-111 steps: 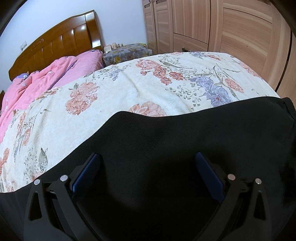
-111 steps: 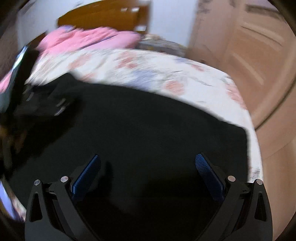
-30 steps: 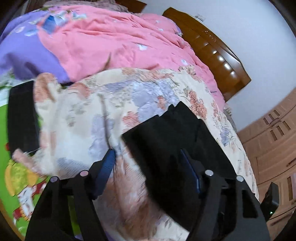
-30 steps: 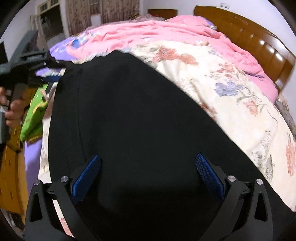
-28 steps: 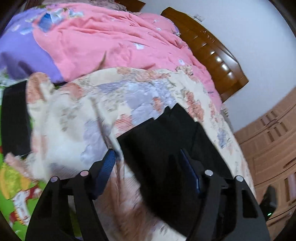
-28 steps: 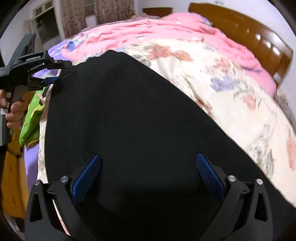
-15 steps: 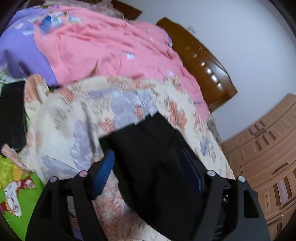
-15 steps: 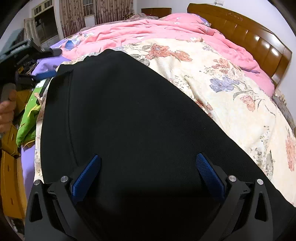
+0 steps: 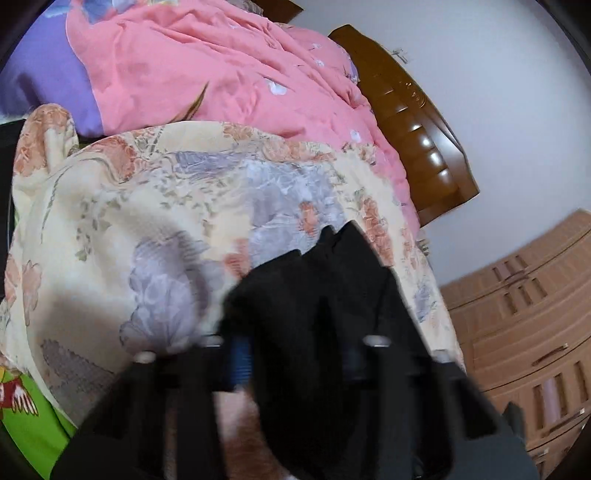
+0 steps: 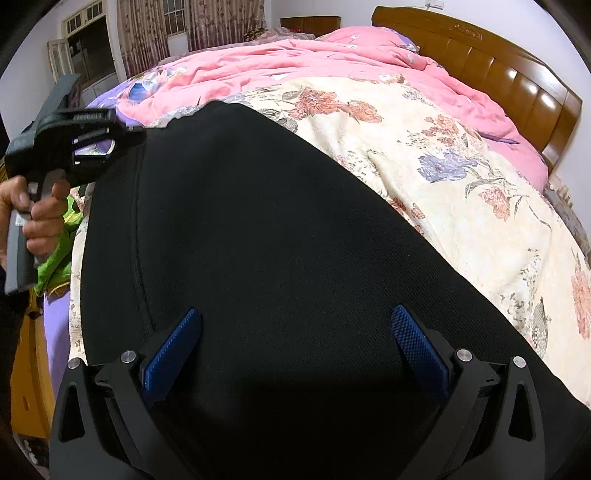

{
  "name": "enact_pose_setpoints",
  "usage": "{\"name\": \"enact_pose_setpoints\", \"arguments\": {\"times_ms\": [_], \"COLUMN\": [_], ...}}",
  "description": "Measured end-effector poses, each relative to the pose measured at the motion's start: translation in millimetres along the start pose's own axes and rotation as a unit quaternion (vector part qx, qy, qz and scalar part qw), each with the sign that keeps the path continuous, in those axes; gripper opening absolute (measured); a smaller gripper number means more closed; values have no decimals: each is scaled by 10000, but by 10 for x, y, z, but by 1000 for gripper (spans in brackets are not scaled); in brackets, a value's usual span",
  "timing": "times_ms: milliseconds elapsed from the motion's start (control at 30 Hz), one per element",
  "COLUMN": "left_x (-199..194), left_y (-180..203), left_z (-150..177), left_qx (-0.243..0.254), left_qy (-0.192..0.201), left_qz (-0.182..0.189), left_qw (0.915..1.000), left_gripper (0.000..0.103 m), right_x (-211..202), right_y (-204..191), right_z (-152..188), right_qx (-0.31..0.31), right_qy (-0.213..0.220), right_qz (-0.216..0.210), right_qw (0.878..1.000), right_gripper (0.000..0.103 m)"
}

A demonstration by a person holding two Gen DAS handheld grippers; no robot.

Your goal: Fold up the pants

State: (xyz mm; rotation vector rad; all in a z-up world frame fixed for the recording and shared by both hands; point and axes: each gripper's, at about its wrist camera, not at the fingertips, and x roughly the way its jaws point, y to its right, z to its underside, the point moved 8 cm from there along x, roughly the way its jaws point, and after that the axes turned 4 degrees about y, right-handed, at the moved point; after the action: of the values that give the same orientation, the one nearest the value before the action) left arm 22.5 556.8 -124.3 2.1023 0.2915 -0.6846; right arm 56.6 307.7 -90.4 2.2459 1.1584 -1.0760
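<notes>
Black pants [image 10: 277, 221] lie spread on the floral bedspread [image 10: 461, 177]. My right gripper [image 10: 295, 347] hovers low over their near part, open, with only flat cloth below its blue pads [image 10: 173, 350]. In the right wrist view a hand [image 10: 40, 214] holds my left gripper [image 10: 125, 134] at the pants' far left corner. The left wrist view is blurred: my left gripper [image 9: 297, 360] has its jaws closing, and a bunched corner of the pants [image 9: 332, 280] fills the narrow gap between them, touching both pads.
A crumpled pink duvet [image 10: 295, 62] lies at the head of the bed, against a wooden headboard [image 10: 498, 70]. A wooden wardrobe [image 9: 524, 325] stands beyond the bed. Green cloth [image 10: 55, 254] hangs at the bed's left edge. Curtained windows [image 10: 184, 22] are at the back.
My left gripper's jaws came together from wide apart around the pants' corner, and it dipped toward the bed. My right gripper stayed put, open over the pants.
</notes>
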Motion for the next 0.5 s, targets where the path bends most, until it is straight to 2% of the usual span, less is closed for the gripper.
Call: {"name": "enact_pose_setpoints", "arguments": {"times_ms": [33,100,133,267,333,400,433,500], "left_x": [-51,-178,-278,-465,-571,-763,-828,-960], "left_y": [8,89,206,544,800,1257,1447,1981], "left_z": [2,-16,-35,-106,-86,32,95,351], "left_qx": [-10,179,492,1081,1488,2181,2404,3064], "left_qy": [112,345,515,738,881,1151,1239,1380], "left_qz": [60,-78,-259,-577,-754,-822,-811,-682], "left_qw": [9999,9992,9971,9897,9820,9656,9593,9394], "left_gripper": [18,11,11,11,11,11,11,11], "right_x": [1,-6,-5,13,-3,-133,-276,-665], "right_y": [0,-1,-3,-23,-29,11,89,350], "right_z": [-1,4,6,5,-4,-1,12,77], "right_qx": [3,4,-5,-64,-25,190,408,873], "right_qy": [0,0,-10,-60,-42,104,243,632], "right_qz": [-2,-4,1,47,-49,-358,-398,-279], "right_qw": [10000,10000,10000,10000,10000,9991,9981,9938], "right_gripper": [99,99,99,99,99,98,98,98]}}
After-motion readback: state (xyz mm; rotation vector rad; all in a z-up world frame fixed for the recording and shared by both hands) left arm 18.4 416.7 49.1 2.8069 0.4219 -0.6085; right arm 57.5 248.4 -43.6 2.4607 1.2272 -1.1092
